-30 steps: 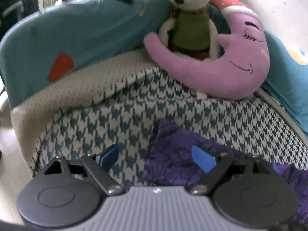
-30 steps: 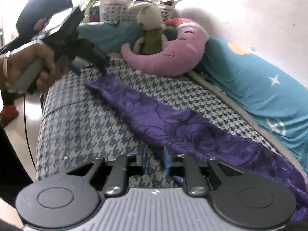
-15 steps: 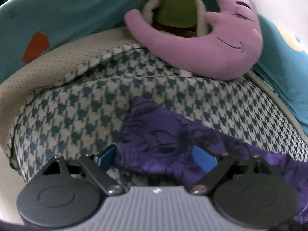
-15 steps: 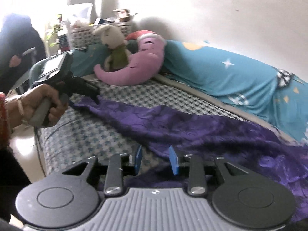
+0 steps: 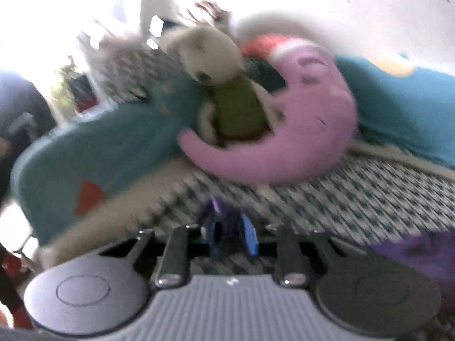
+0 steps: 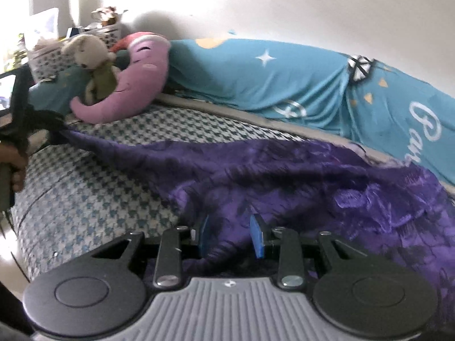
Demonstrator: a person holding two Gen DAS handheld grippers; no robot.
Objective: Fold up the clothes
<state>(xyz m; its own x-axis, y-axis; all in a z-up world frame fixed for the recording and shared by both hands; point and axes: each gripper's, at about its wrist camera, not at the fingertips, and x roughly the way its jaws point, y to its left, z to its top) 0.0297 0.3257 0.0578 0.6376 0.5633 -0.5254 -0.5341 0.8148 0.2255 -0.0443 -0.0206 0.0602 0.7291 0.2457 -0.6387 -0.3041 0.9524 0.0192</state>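
A purple garment with a dark printed pattern lies crumpled and stretched across the houndstooth-covered bed, filling the lower right of the right wrist view; one pulled-out corner reaches the middle left, its tip bunched up.

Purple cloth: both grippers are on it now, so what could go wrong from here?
The left gripper pinches only a small tip of the purple cloth; a pull could slip it free. The right gripper bites a thick bunch, so layers may fold unevenly. The cloth's far end lies close to the moon pillow and might drag it.
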